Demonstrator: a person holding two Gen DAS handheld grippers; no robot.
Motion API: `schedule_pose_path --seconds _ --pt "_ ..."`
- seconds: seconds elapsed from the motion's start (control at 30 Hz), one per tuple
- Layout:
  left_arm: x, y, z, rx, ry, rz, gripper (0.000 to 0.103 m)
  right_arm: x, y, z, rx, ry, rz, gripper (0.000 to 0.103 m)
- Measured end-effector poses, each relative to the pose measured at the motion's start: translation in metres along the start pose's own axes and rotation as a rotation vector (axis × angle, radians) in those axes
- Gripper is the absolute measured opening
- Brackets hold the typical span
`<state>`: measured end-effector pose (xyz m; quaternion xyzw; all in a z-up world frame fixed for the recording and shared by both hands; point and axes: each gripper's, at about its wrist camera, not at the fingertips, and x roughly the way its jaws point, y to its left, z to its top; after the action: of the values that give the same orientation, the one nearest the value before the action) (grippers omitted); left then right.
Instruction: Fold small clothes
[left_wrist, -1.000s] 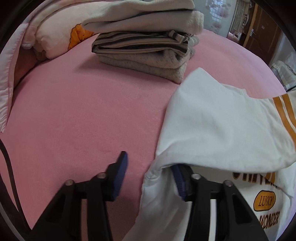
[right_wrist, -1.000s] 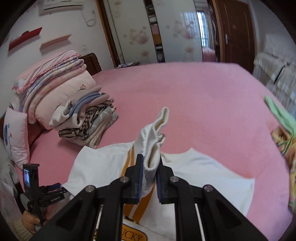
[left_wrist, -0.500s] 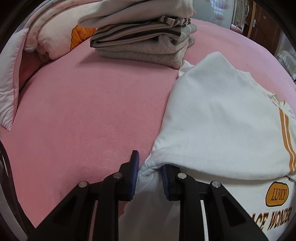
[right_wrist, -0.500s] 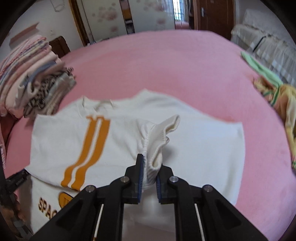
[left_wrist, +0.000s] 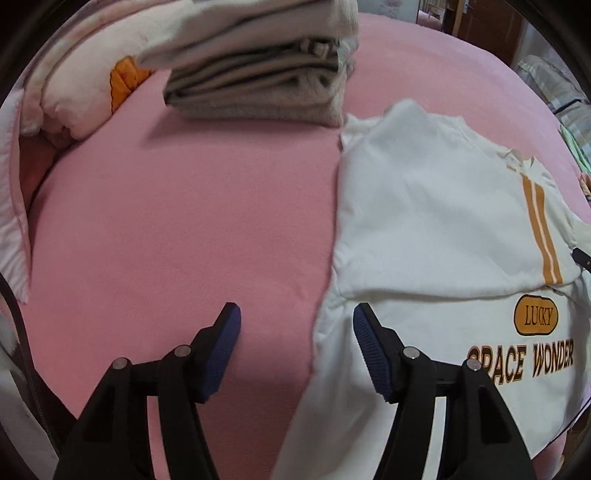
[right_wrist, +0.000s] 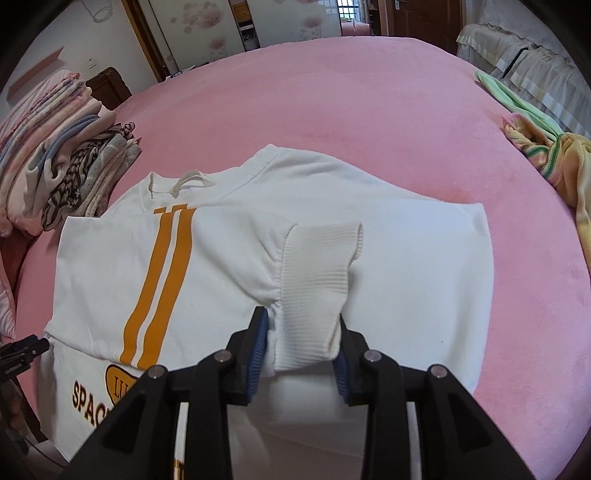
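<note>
A white sweatshirt (right_wrist: 406, 258) with two orange stripes and "LUCKY SPACE WONDER" print lies on the pink bed (right_wrist: 369, 122). Its left sleeve is folded across the chest, ribbed cuff (right_wrist: 317, 273) lying flat. My right gripper (right_wrist: 299, 332) is open, its jaws either side of the cuff's near end. In the left wrist view the sweatshirt (left_wrist: 424, 221) lies to the right. My left gripper (left_wrist: 295, 325) is open over its left edge at the fold, holding nothing.
A pile of folded clothes (left_wrist: 266, 81) sits beyond the shirt, also in the right wrist view (right_wrist: 85, 173). Pink bedding (left_wrist: 74, 92) lies at the left. Green and yellow garments (right_wrist: 546, 147) lie at the bed's right edge.
The right gripper lowered the sleeve across the chest and opened, letting the cuff go. The left gripper closed on the shirt's side fold half a second ago and has opened again.
</note>
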<state>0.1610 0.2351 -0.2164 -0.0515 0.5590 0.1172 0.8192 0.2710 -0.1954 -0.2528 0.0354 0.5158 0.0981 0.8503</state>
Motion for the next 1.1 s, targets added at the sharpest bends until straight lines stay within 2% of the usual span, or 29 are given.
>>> schedule_pose_path --seconds 0.13,0.2,0.27,0.33,0.47,0.63,0.73,0.8,0.93,1.0,1.1 --pt "-0.021 0.003 0.032 0.015 -0.077 -0.033 0.062 -0.001 -0.001 0.001 0.003 0.003 0.0 0.033" --pt "-0.025 -0.004 0.052 0.032 -0.112 -0.057 0.057 -0.004 0.001 0.0 0.001 0.001 -0.006 0.033" --pt "-0.02 -0.015 0.076 0.068 -0.133 -0.058 0.04 -0.005 0.002 0.0 -0.004 -0.005 -0.002 0.033" --pt "-0.005 -0.025 0.102 0.07 -0.094 -0.066 0.037 -0.008 0.006 0.0 -0.013 -0.009 -0.002 0.033" --pt "0.023 -0.042 0.141 -0.001 0.02 -0.13 0.027 -0.01 0.013 -0.001 -0.041 -0.019 -0.019 0.033" --pt "0.039 -0.058 0.175 -0.08 0.063 -0.17 0.025 -0.008 0.017 -0.003 -0.059 -0.021 -0.033 0.033" --pt "0.049 -0.068 0.19 -0.092 0.086 -0.174 0.025 -0.004 0.015 -0.005 -0.057 -0.012 -0.031 0.033" --pt "0.063 -0.079 0.196 -0.055 0.135 -0.16 0.025 -0.002 0.014 -0.007 -0.054 -0.006 -0.029 0.033" --pt "0.09 -0.097 0.2 0.049 0.234 -0.074 0.026 0.0 0.012 -0.009 -0.044 -0.005 -0.018 0.033" --pt "0.096 -0.103 0.2 0.107 0.261 -0.015 0.026 0.0 0.011 -0.009 -0.04 -0.005 -0.013 0.033" --pt "0.099 -0.113 0.201 0.23 0.27 0.123 0.037 0.0 0.011 -0.009 -0.038 -0.008 -0.011 0.033"
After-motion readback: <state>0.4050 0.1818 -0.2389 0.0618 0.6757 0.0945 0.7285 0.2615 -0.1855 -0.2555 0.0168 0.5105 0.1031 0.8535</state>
